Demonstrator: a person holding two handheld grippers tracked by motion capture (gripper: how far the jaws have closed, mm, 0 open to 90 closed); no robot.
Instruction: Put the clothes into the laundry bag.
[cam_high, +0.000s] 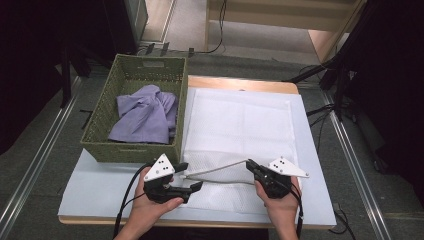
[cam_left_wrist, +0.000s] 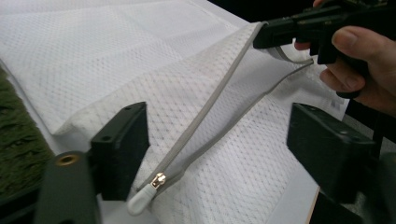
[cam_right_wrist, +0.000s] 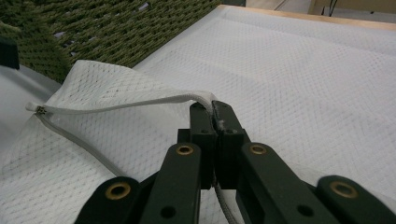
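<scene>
**Unzipped laundry bag, one edge held, slider just released**

Presently the white mesh laundry bag (cam_high: 240, 132) lies flat on the surface (cam_high: 100, 187), just right of the green woven basket (cam_high: 137, 112) that holds a lilac garment (cam_high: 145, 117). Its zip (cam_left_wrist: 219, 93) runs along the near edge of the bag, so its long axis lies left to right across the high view; the two grey tapes part from the slider (cam_left_wrist: 159, 179) at the left end and spread toward the right. The white pull tab (cam_left_wrist: 140, 199) points toward the near left corner. The right claw (cam_right_wrist: 215, 122) is clamped on the upper zip tape and lifts it off the mesh. The left claw (cam_left_wrist: 217, 149) stands with its jaws apart; the slider lies between them, beside the left pad and not pressed by either.

Risks, as judged from this state: the single raised tape may slip from the right claw if pulled sideways, letting the mouth fall shut. The thin mesh could snag on a pad edge. With the bag loose on the surface, any drag at the opening may slide the whole bag toward the basket.
</scene>
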